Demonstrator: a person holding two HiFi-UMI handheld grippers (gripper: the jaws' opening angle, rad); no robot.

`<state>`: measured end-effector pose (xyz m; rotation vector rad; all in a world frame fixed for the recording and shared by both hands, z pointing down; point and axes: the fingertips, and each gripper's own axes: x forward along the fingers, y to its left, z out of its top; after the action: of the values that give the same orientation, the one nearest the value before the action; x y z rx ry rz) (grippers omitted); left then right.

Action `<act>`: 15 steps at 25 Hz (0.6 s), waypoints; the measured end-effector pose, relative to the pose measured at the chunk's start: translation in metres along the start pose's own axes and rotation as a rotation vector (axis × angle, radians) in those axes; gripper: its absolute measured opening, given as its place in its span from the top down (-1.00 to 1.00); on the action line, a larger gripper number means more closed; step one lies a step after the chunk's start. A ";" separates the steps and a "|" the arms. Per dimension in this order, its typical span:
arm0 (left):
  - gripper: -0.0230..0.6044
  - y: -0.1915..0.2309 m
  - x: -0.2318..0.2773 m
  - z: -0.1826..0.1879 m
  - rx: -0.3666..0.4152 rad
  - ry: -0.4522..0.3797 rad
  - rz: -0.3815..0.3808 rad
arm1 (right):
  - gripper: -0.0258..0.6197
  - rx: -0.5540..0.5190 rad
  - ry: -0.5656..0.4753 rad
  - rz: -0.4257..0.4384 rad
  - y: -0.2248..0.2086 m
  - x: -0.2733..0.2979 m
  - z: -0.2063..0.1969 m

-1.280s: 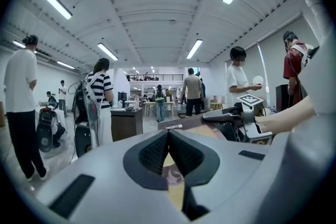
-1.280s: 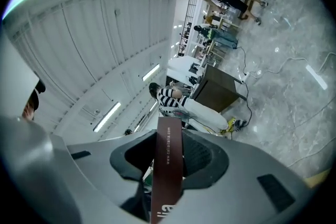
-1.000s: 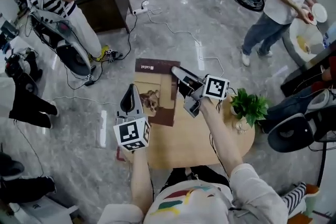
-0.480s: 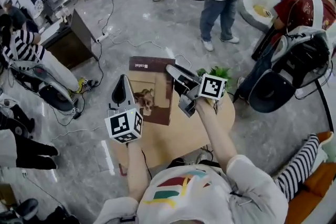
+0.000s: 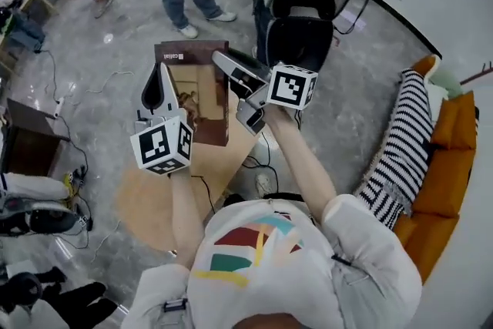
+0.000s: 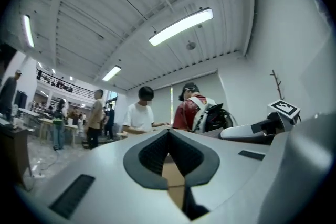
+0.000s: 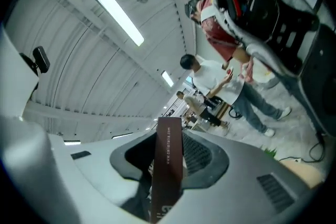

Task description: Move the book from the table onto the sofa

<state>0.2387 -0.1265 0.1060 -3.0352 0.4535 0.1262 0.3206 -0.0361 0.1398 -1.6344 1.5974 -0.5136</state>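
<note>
Head view | flat rectangular brown book [image 5: 202,92] | left tool [image 5: 162,81], right tool [image 5: 229,67] each clamped on opposite edges

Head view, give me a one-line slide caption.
Left tongs and right tongs hold the book in the air, sofa at right.

Right edge cuts sofa [image 5: 451,173]; book [image 5: 202,92] cover picture indistinct

Right hand-held gripper [image 7: 169,152] clamped on spine of brown book [image 7: 168,178], ceiling light [image 7: 117,8] above, person [image 7: 212,78] beyond
</note>
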 end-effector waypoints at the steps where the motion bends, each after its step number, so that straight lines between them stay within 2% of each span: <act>1: 0.90 -0.023 0.010 0.001 -0.010 -0.005 -0.058 | 0.44 -0.011 -0.042 -0.041 -0.005 -0.021 0.013; 7: 0.90 -0.148 0.043 0.009 -0.058 -0.040 -0.338 | 0.44 -0.146 -0.234 -0.194 -0.008 -0.134 0.076; 11: 0.90 -0.236 0.052 0.006 -0.102 -0.023 -0.566 | 0.44 -0.150 -0.401 -0.365 -0.013 -0.222 0.094; 15: 0.90 -0.303 0.054 0.011 -0.120 -0.024 -0.775 | 0.44 -0.175 -0.568 -0.516 -0.007 -0.291 0.104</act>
<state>0.3783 0.1479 0.1073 -3.0629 -0.7563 0.1412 0.3653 0.2696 0.1483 -2.1002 0.8195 -0.1319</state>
